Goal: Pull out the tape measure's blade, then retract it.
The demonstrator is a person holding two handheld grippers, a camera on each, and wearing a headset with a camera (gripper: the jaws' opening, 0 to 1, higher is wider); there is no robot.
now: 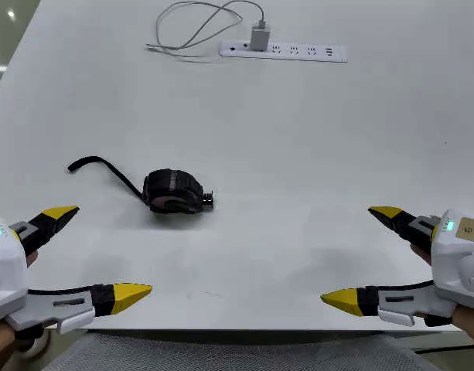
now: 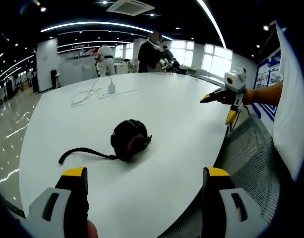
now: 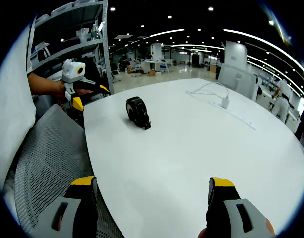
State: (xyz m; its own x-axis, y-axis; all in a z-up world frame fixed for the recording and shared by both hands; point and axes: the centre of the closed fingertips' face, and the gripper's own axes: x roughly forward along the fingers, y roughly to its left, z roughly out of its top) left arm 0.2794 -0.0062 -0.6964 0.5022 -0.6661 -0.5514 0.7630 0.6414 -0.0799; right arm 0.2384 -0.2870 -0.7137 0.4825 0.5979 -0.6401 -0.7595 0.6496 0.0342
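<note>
Black tape measure (image 1: pixel 172 192) on white surface (image 1: pixel 314 139), strap (image 1: pixel 105 164) trailing.
My left gripper (image 1: pixel 110 250) and right gripper (image 1: pixel 348 253): both wide, holding nothing.

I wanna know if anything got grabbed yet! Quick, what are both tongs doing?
Left tongs: open, holding nothing.
Right tongs: open, holding nothing.
</note>
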